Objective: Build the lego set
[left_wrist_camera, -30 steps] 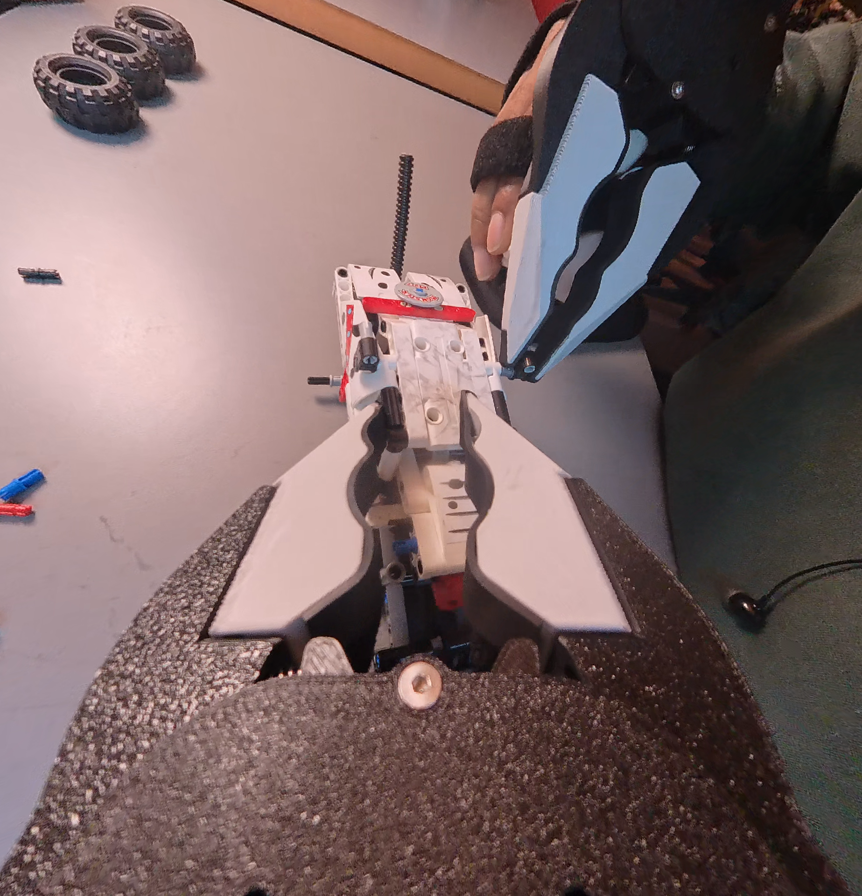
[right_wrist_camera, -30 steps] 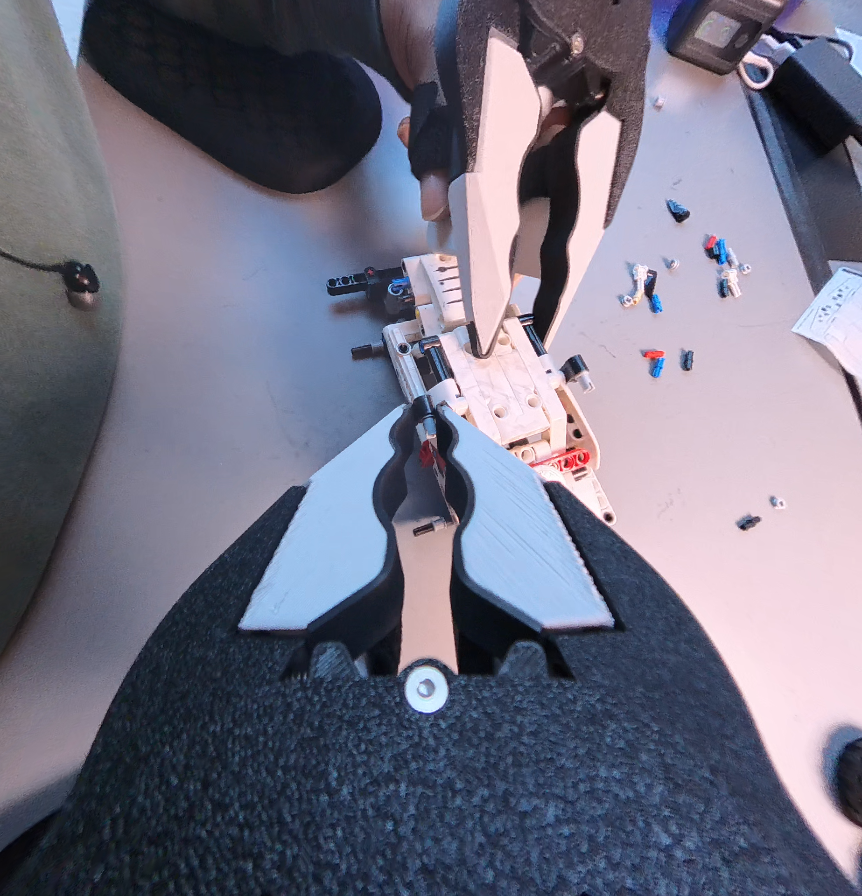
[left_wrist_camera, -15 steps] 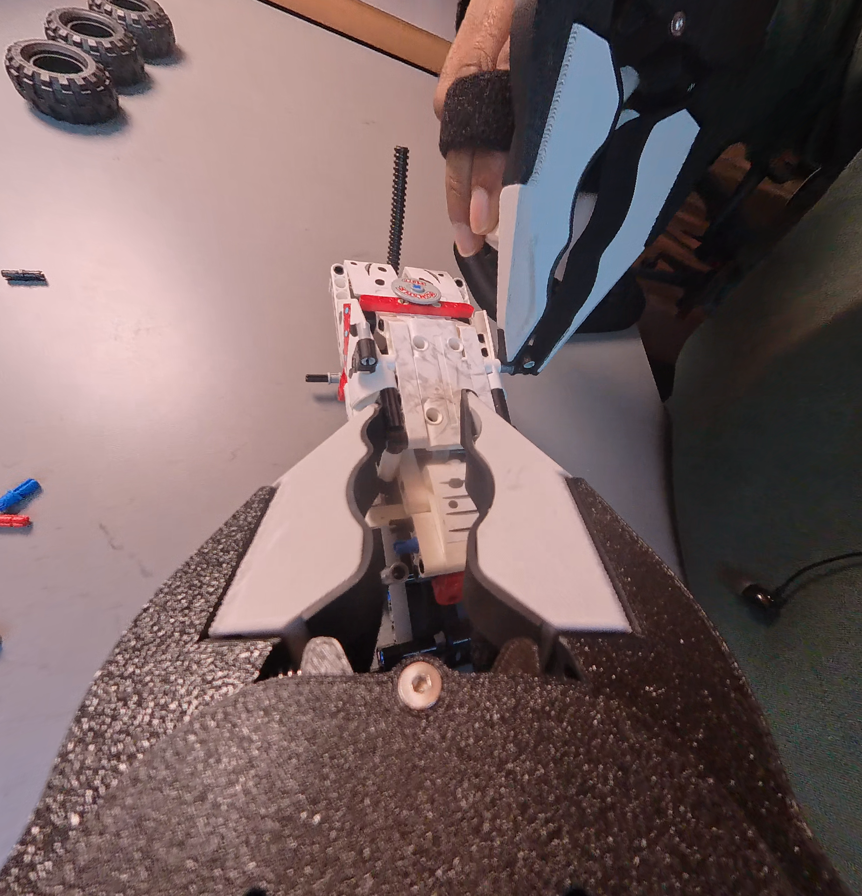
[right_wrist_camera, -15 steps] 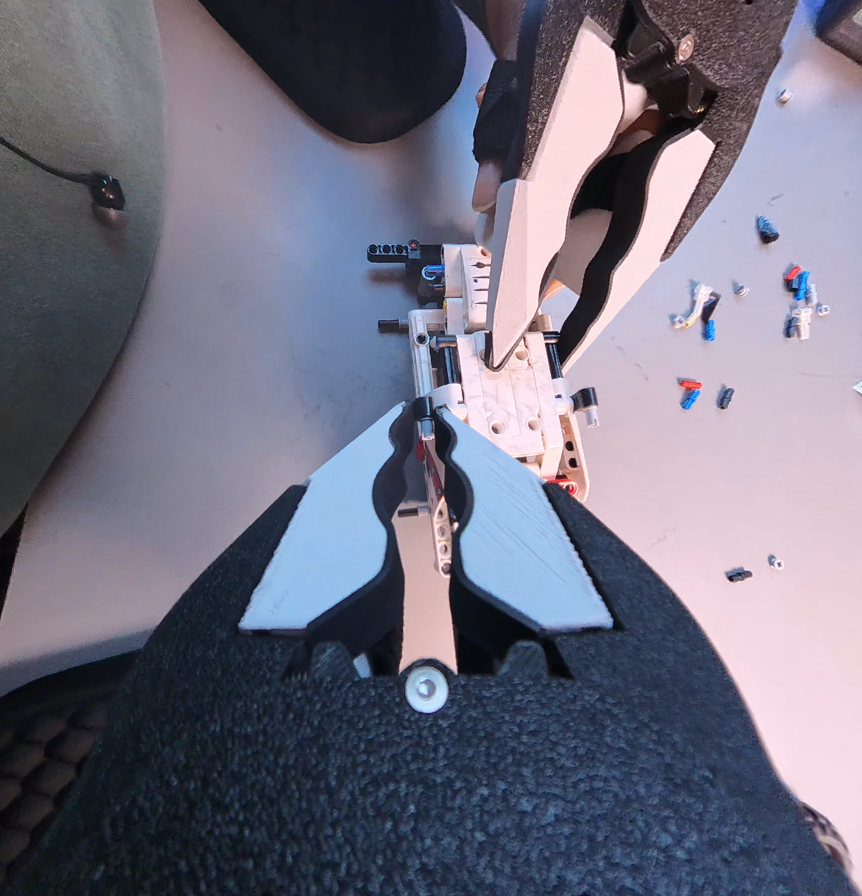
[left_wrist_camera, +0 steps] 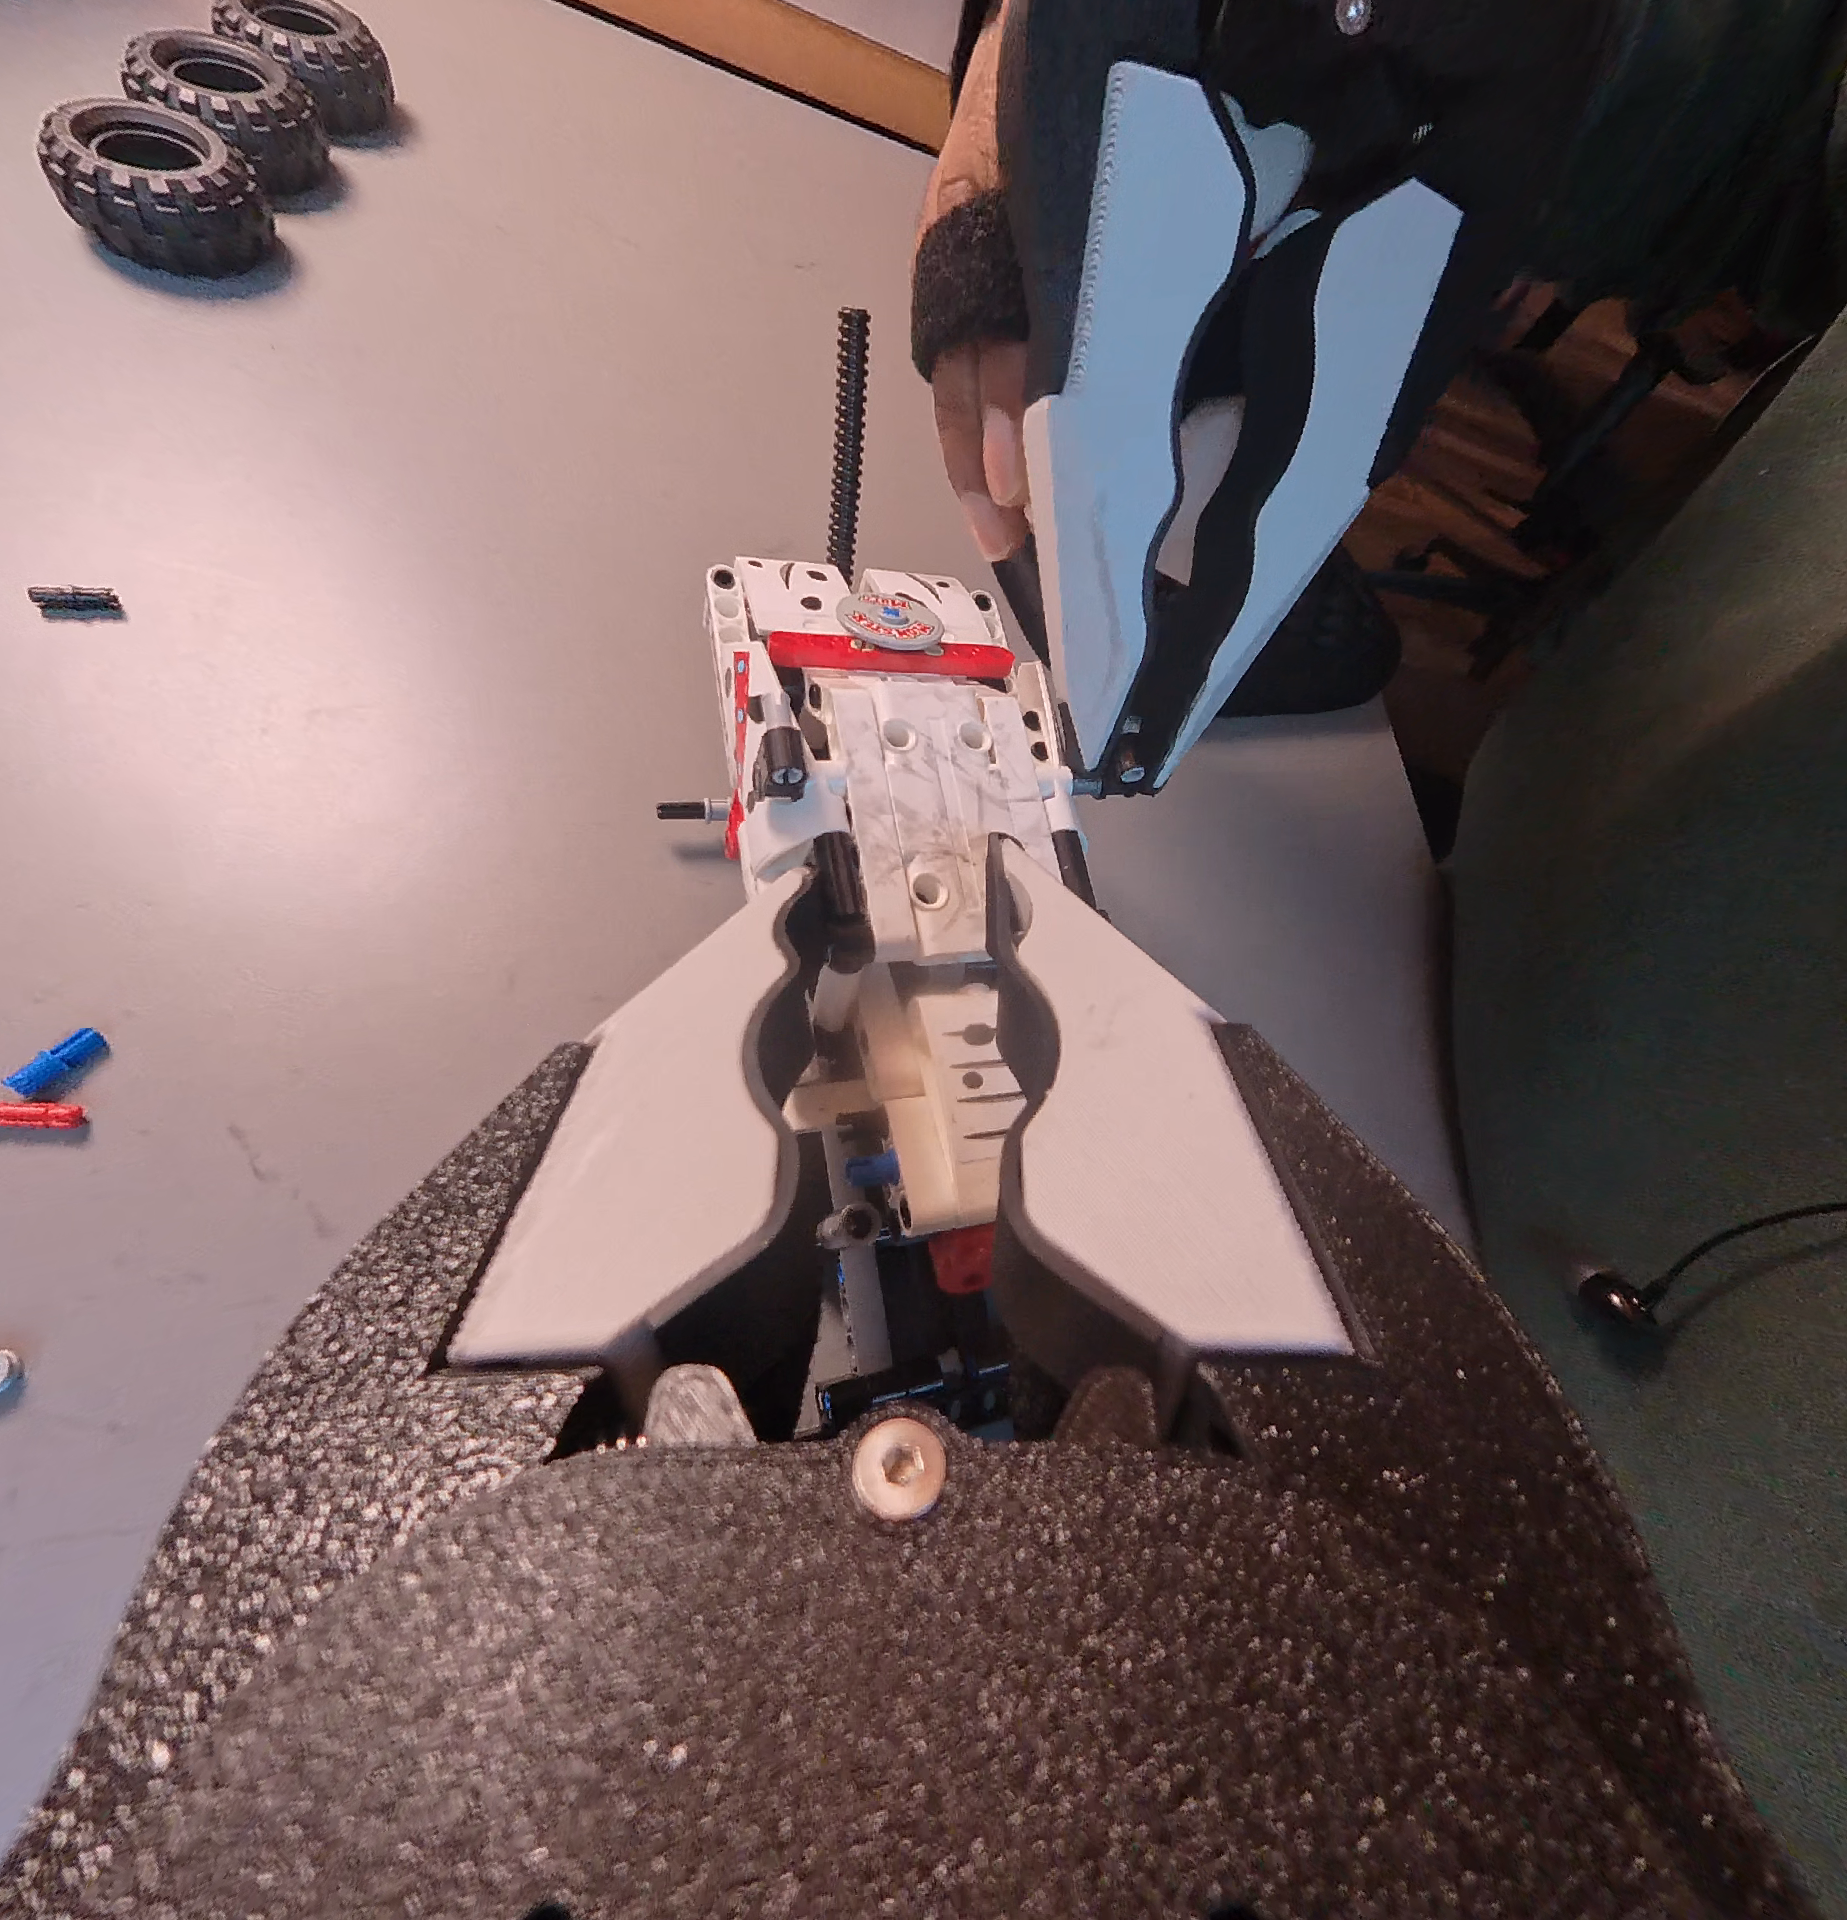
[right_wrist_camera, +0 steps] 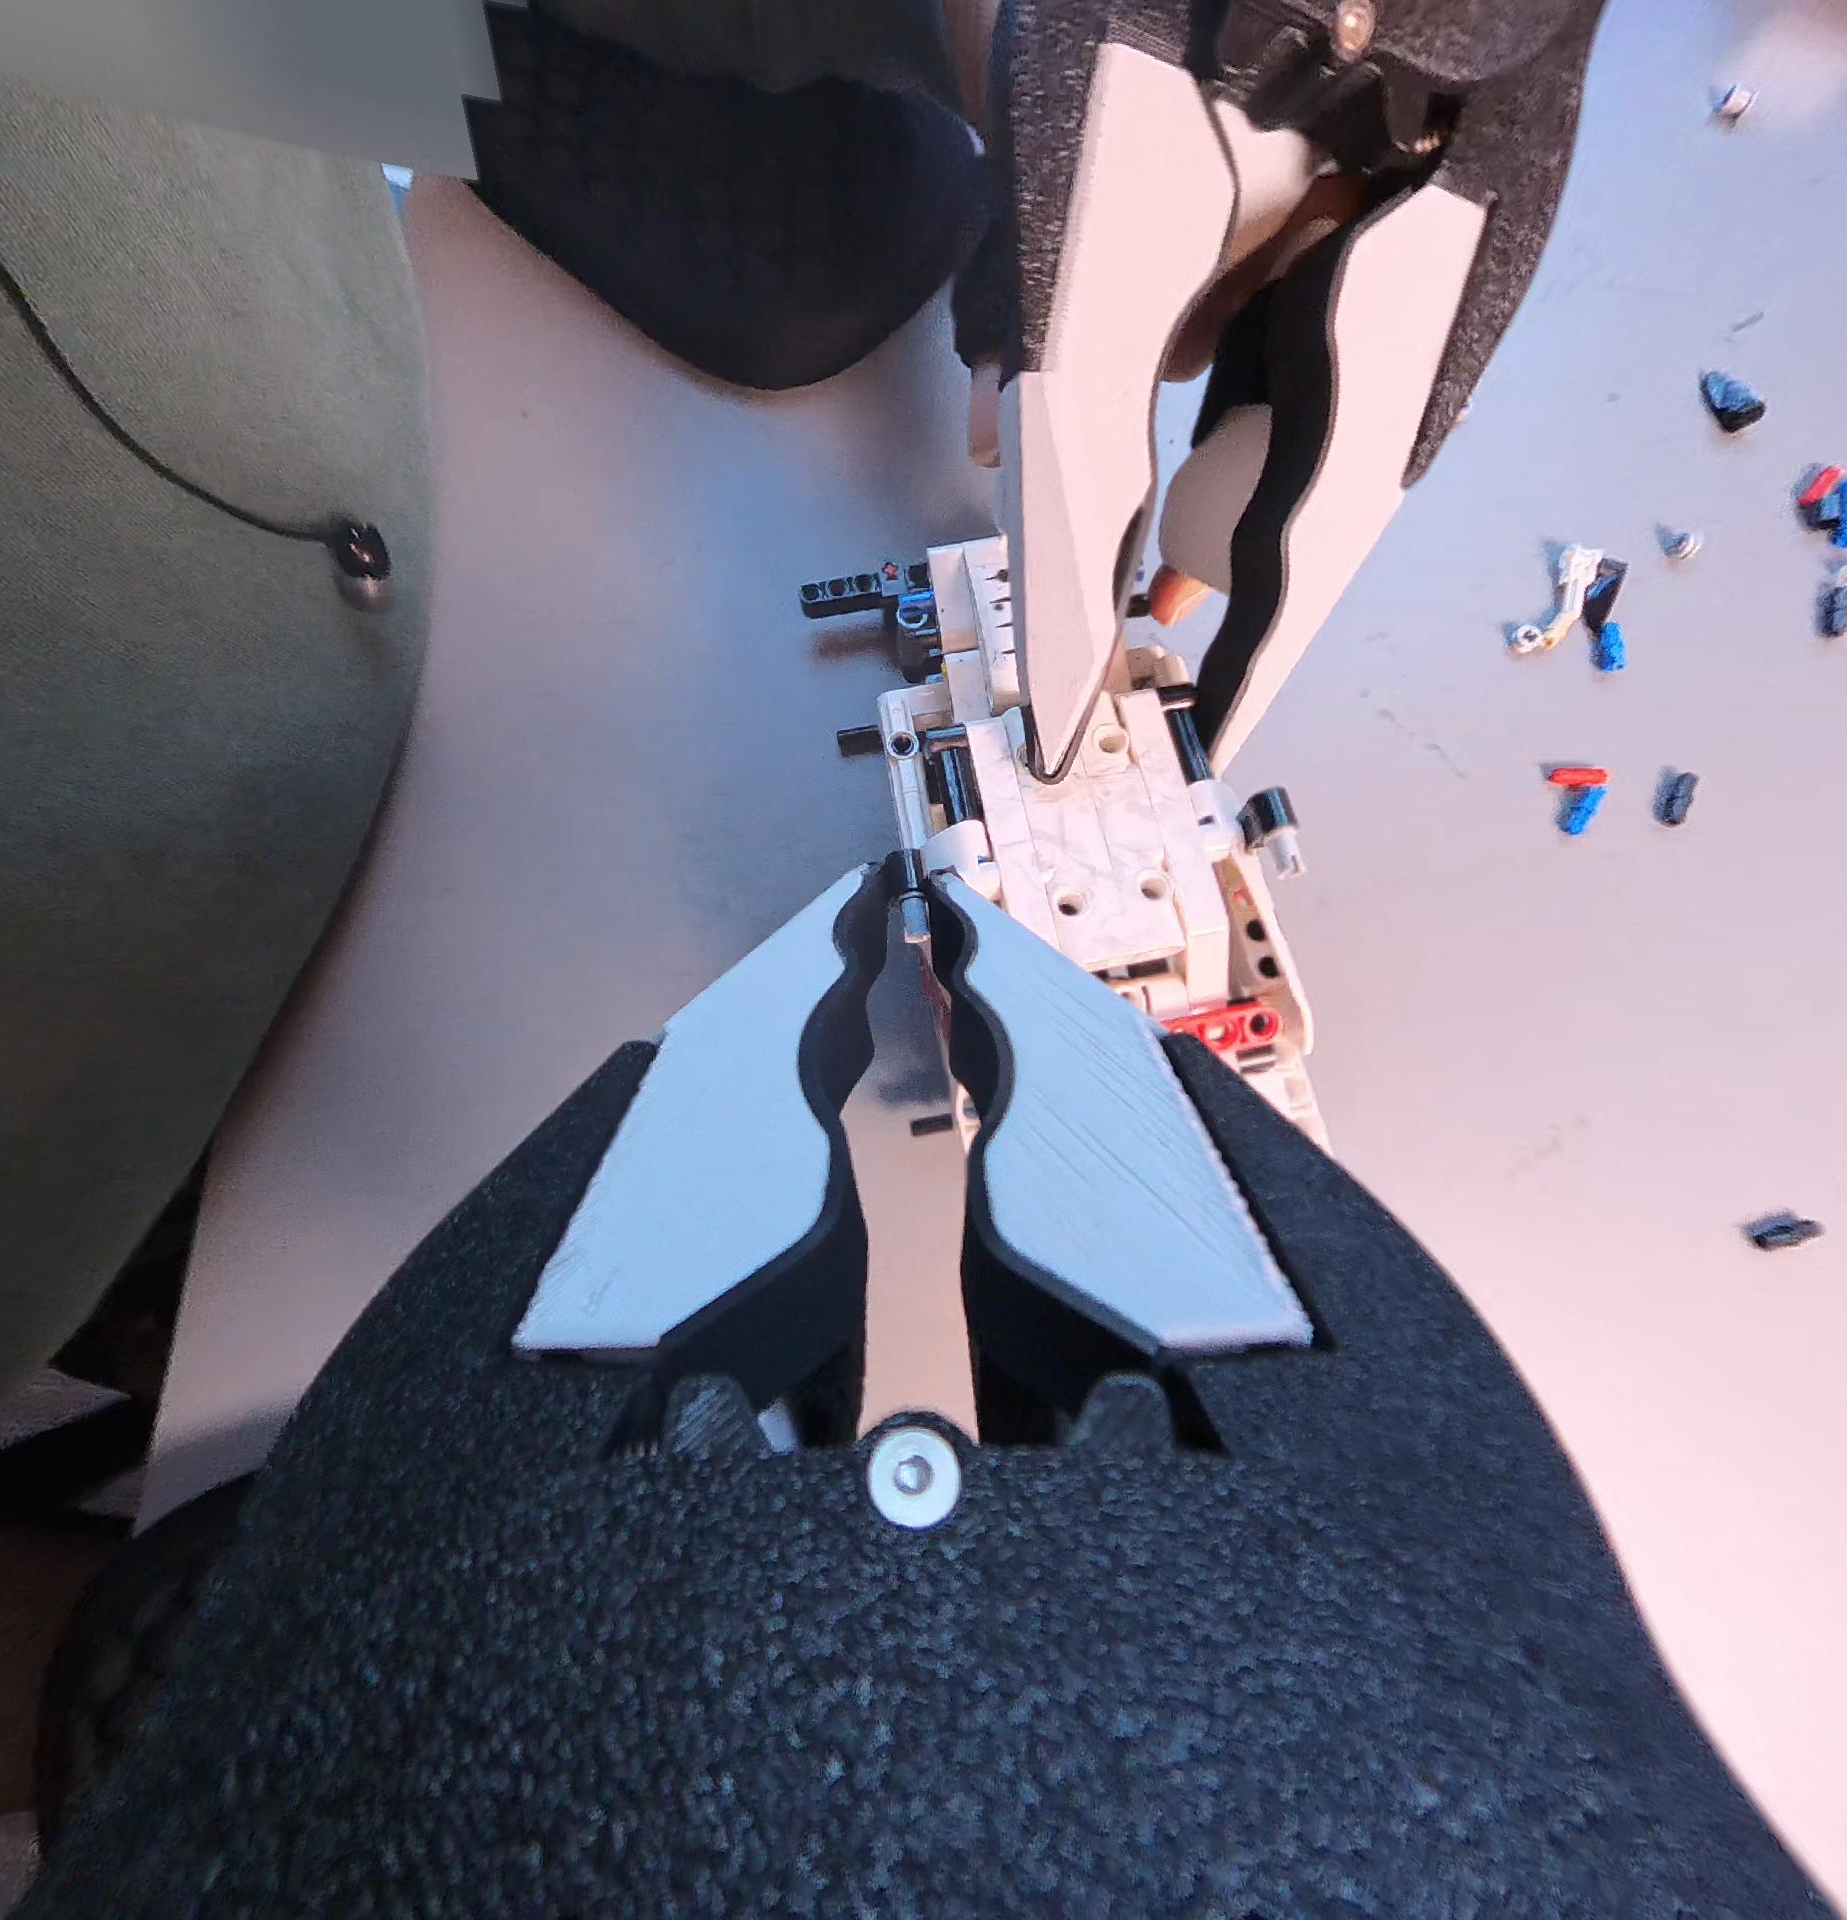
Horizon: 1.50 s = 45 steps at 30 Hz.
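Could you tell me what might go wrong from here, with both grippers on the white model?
1. The right gripper pinches only a small black pin at the side of the white model; pushed off-axis, the pin could slip out or jam.
2. The left gripper clamps the model around its narrow middle, so a hard push might twist it in the grip.
3. A dropped pin could get lost among the loose parts on the table.
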Tool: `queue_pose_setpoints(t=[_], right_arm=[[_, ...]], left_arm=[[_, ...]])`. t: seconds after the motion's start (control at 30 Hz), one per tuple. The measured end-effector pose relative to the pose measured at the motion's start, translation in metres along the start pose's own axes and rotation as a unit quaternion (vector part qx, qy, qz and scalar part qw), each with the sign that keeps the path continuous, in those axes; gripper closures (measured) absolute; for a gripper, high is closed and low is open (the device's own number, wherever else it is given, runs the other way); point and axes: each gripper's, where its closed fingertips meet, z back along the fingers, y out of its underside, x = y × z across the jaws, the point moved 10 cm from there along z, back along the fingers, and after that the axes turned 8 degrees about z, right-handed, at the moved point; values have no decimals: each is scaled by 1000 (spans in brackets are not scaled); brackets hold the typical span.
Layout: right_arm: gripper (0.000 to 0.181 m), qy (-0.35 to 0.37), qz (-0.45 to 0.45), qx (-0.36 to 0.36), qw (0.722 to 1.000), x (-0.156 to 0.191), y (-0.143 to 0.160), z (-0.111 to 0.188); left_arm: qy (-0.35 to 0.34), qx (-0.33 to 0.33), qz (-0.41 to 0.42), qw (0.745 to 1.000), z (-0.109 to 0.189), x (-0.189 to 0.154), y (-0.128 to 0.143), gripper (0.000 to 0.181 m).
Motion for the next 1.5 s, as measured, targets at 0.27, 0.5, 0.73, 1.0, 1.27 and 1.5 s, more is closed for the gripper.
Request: queue_pose_setpoints(t=[0.27, 0.5, 0.73, 1.0, 1.27, 1.5], right_arm=[[175, -3, -96, 3, 995, 0, 1, 0], [175, 24, -96, -10, 995, 5, 5, 1], [172, 103, -103, -57, 988, 20, 11, -2], [147, 167, -62, -72, 981, 36, 13, -3], [167, 235, -27, -67, 969, 44, 17, -7], [168, 294, -57, -94, 950, 54, 21, -12]], left_arm=[[-12, -8, 1, 1000, -1, -3, 0, 151], [-22, -15, 2, 1000, -1, -5, 2, 150], [-18, -26, 12, 999, 0, -2, 1, 150], [-11, -67, 41, 997, 10, 6, 1, 130], [18, -42, 72, 996, -7, 7, 5, 126], [-26, -57, 89, 994, -6, -4, 9, 127]])
